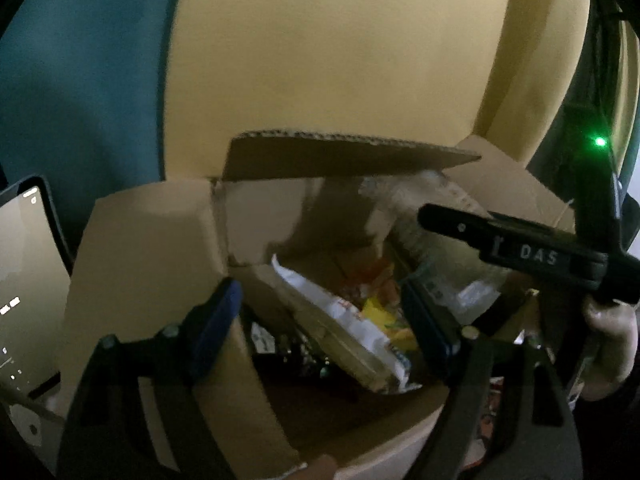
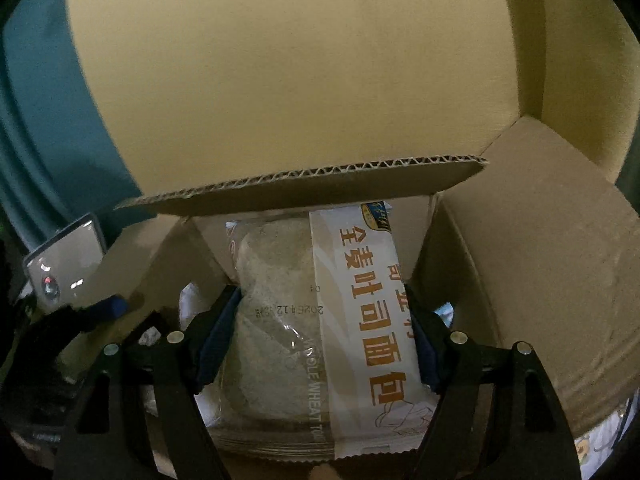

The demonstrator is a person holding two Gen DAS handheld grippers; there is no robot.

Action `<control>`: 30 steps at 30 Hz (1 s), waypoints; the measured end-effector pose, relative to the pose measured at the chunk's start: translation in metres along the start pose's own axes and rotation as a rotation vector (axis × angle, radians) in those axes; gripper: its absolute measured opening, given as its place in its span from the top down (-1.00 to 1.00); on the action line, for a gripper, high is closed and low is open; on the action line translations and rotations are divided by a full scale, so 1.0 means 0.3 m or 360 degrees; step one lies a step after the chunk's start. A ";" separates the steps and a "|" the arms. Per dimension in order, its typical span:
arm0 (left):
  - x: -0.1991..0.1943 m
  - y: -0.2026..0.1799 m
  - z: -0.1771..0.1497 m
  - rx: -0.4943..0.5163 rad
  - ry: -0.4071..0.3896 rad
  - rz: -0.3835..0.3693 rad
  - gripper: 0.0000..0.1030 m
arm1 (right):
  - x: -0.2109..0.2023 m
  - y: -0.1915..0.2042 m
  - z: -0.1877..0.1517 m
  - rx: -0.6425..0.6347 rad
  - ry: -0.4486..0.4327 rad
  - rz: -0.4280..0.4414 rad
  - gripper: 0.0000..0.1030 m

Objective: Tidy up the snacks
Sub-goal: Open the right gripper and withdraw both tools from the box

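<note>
1. Behind everything stands a pale yellow cushioned backrest (image 2: pixel 288 80) with teal fabric (image 1: pixel 80 80) to its left; the light is dim.
2. An open cardboard box (image 2: pixel 540 240) sits in front of it, its far flap (image 2: pixel 304 188) folded over the opening.
3. Right tool (image 2: pixel 324 344): its blue-padded fingers (image 2: pixel 218 336) flank a clear bag of whole wheat bread (image 2: pixel 280 320) with a white label and orange Chinese characters. The bag lies between the fingers, reaching to the box's far wall. The fingers stand spread; whether the pads press on the wrapper cannot be told.
4. Left tool (image 1: pixel 320 320): released, spread wide, nothing between the fingers. Its left finger (image 1: pixel 212 324) is at the box's left wall.
5. Beyond the left tool, inside the box, lies a jumble of snack packets (image 1: pixel 360 312), white, yellow and orange.
6. From the left view, the right tool (image 1: pixel 520 252) reaches into the box from the right, gripped by a hand (image 1: pixel 612 344).
7. A lit phone (image 1: pixel 24 280) stands to the left of the box.
</note>
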State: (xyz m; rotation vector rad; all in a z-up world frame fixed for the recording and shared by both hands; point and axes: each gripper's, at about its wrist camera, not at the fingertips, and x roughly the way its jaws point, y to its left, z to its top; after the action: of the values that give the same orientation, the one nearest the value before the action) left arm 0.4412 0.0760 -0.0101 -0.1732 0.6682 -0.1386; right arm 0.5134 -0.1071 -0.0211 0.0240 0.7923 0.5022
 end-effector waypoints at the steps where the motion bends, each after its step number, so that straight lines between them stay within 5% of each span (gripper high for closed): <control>1: -0.011 0.005 -0.001 0.0000 -0.0008 0.0006 -0.63 | -0.003 0.009 0.005 -0.0008 -0.0015 -0.0004 -0.70; 12: -0.184 0.014 -0.040 -0.0023 -0.0117 0.0049 -0.63 | -0.104 0.073 -0.010 -0.0063 -0.0063 0.0019 -0.72; 30: -0.409 -0.154 -0.236 0.0061 -0.0131 0.0008 -0.64 | -0.419 0.070 -0.241 -0.0138 -0.0104 0.0013 -0.72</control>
State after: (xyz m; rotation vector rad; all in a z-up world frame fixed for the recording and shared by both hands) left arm 0.2983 0.0452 0.0188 -0.1399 0.5833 -0.1384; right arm 0.3805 -0.1558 0.0170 -0.0367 0.7062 0.5403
